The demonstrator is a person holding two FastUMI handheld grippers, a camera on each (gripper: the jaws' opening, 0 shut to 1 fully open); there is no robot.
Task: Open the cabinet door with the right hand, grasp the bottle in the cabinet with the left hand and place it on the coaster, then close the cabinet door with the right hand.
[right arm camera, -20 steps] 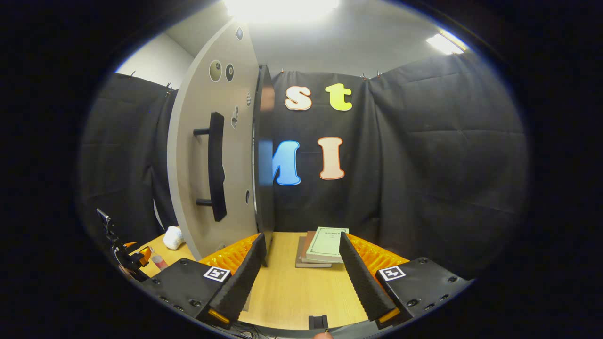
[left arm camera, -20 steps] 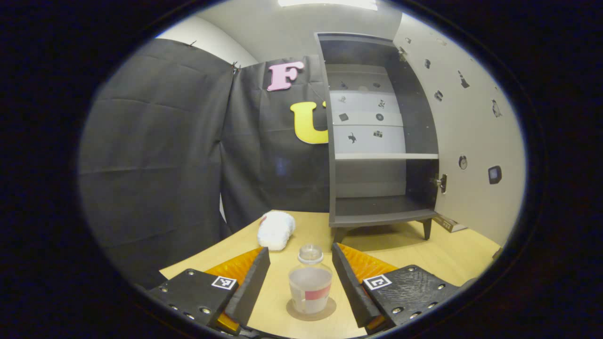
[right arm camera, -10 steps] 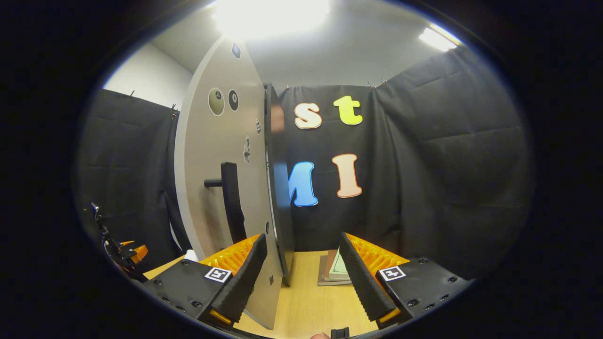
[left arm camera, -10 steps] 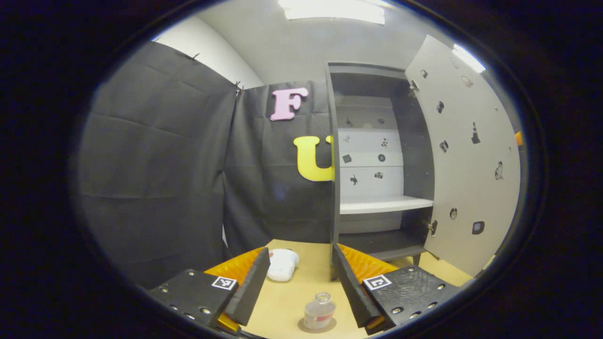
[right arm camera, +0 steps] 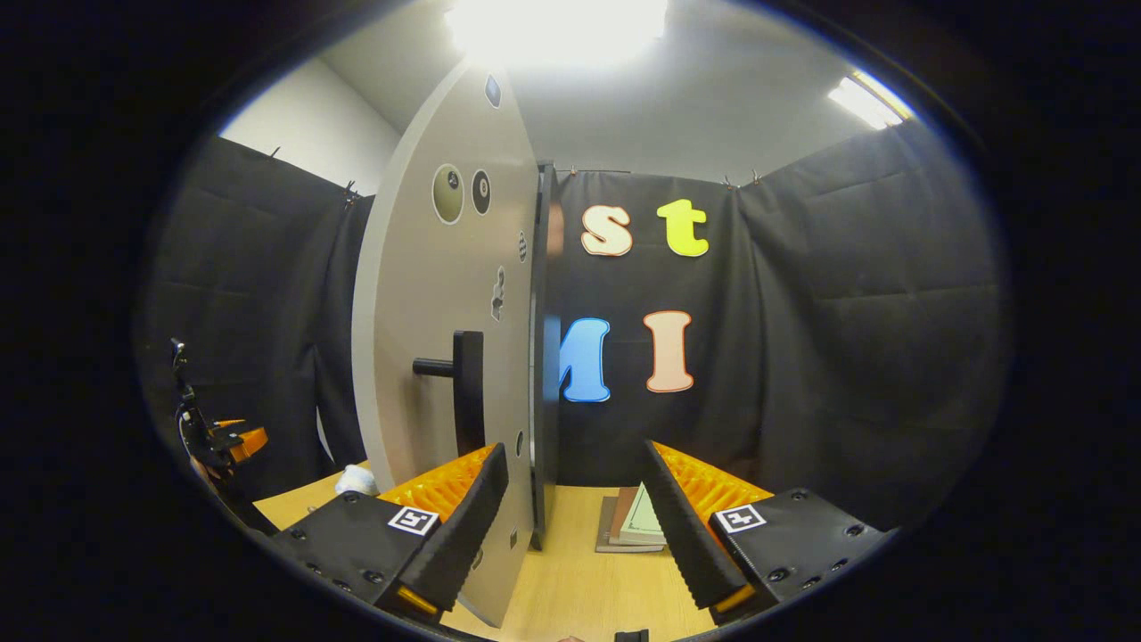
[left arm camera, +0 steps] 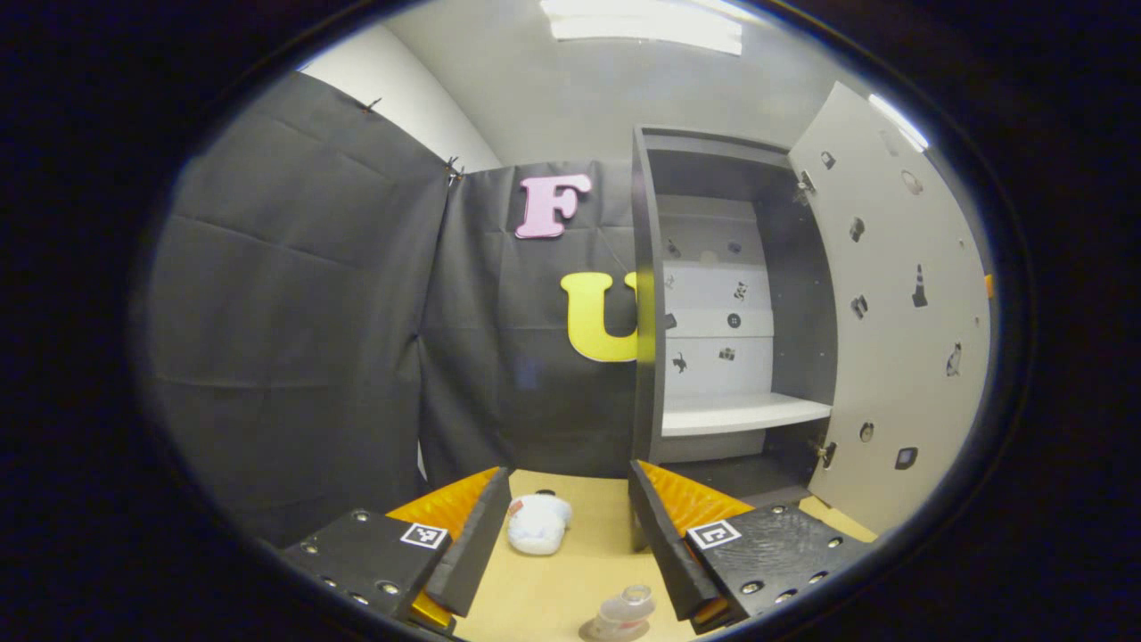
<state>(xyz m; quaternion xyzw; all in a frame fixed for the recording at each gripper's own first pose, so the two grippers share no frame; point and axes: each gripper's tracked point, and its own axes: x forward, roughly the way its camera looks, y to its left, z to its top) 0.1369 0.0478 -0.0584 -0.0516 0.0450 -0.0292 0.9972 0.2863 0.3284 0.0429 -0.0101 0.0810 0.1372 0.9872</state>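
left gripper [left arm camera: 568, 526] backed off, jaws open and empty; bottle [left arm camera: 623, 613] sits on the coaster [left arm camera: 595, 632] on the bench. right gripper [right arm camera: 575, 522], jaws open, faces the door [right arm camera: 446, 330]: push beside the handle [right arm camera: 466, 379], swing smoothly until shut.

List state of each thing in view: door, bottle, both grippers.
Door: open, swung wide.
Cabinet: shelves bare.
Bottle: upright on the coaster, released.
Left gripper: open, holding nothing.
Right gripper: open, door edge between its fingers, not clamped.
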